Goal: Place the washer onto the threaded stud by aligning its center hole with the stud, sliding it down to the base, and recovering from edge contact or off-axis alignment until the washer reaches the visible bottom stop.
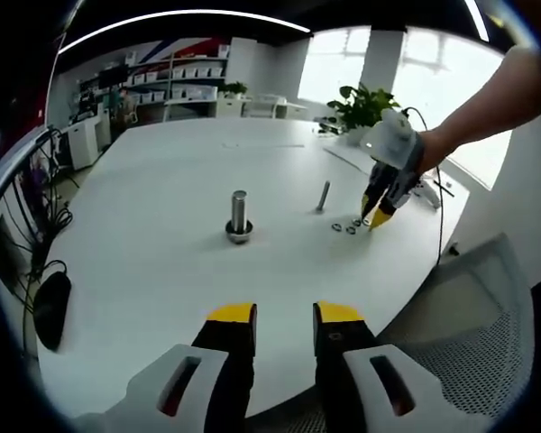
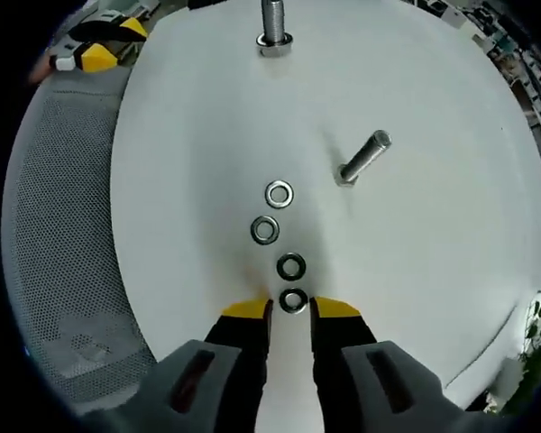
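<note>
Right tool point(image 2: 290, 309) sits low over the white worktop point(image 2: 433, 271), its yellow-tipped jaws parted by a narrow gap and gripping nothing. Just at the tips lies the nearest washer point(image 2: 293, 300), flat on the surface and right between the jaw ends, though whether they touch it is hard to say. Beyond it runs a loose line of three more: a dark-ringed second washer point(image 2: 291, 266), a third washer point(image 2: 265, 229) and a fourth washer point(image 2: 279, 193), all lying flat and apart from one another. Off to the right of that line stands a slim bolt point(image 2: 364, 156), leaning in this view. Farther on, at the top, the threaded stud point(image 2: 272, 20) rises from its nut-like base point(image 2: 276, 42), well apart from the washers.

Over in the left gripper view, the left tool point(image 1: 285, 316) hovers at the worktop's near edge, jaws moderately apart and empty. Ahead stands the stud, upright, and beyond it to the right a person's hand point(image 1: 406, 144) brings the other tool down by the washers. A mesh chair point(image 1: 469, 325) sits at the worktop's right edge.
</note>
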Available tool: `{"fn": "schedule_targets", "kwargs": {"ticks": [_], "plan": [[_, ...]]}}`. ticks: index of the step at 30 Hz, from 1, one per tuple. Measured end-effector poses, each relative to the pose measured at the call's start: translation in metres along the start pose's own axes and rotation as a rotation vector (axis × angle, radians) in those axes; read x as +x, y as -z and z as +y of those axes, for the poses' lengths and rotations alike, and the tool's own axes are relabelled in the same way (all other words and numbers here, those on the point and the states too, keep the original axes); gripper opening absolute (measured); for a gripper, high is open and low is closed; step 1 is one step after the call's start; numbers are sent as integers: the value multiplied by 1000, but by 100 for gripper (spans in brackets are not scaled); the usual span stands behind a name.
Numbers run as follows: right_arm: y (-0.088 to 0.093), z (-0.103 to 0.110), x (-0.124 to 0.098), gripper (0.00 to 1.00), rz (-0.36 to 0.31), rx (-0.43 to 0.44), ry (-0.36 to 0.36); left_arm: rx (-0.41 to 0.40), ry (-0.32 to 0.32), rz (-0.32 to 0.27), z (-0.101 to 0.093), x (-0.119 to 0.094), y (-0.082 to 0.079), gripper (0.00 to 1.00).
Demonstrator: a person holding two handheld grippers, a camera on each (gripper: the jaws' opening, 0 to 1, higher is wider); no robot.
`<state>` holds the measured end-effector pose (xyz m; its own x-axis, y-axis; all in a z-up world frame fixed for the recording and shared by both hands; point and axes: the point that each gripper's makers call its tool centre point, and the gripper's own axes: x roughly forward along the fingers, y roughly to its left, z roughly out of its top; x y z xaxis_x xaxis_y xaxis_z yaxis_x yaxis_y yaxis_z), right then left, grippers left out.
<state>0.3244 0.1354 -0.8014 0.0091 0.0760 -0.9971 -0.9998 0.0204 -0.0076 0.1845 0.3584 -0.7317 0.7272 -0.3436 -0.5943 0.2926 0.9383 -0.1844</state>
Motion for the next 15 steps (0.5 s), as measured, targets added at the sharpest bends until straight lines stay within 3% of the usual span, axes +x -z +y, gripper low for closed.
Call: {"fn": "schedule_targets", "kwargs": {"ticks": [10,15], "plan": [[1,-2,-1,16,-2,48,27,1,-5,1,1,0,0,22],[1,-4,1,15,31,90,43,3,-6,6,0,0,1,22]]}}
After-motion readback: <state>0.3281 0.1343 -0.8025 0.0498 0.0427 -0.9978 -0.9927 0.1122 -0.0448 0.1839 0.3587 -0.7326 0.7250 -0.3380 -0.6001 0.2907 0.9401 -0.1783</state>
